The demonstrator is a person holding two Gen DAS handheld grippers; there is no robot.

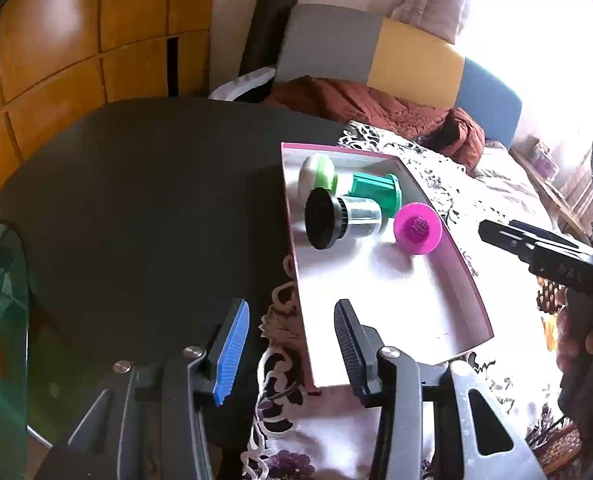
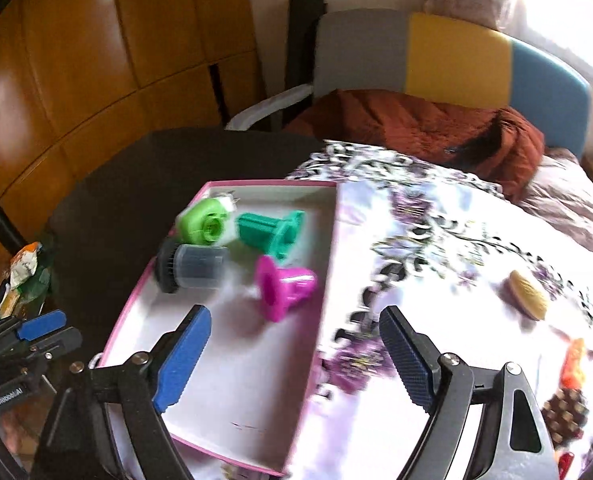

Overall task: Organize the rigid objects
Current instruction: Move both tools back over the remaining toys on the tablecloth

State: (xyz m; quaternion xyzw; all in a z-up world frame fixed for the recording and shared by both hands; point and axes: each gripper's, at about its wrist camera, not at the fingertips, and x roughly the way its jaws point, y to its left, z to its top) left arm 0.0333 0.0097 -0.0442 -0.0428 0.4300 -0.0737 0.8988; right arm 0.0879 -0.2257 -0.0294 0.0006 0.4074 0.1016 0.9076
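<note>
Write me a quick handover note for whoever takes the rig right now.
Left gripper: open, empty, straddling the near left wall of the pink-rimmed box.
Right gripper: open, nothing between the fingers, over the box's near right edge.
In the box: lime-green part, teal spool, black-capped clear cylinder, magenta funnel-shaped piece.
Left on the floral tablecloth: tan oval piece, orange item, pine cone. Probably tan piece next.
</note>
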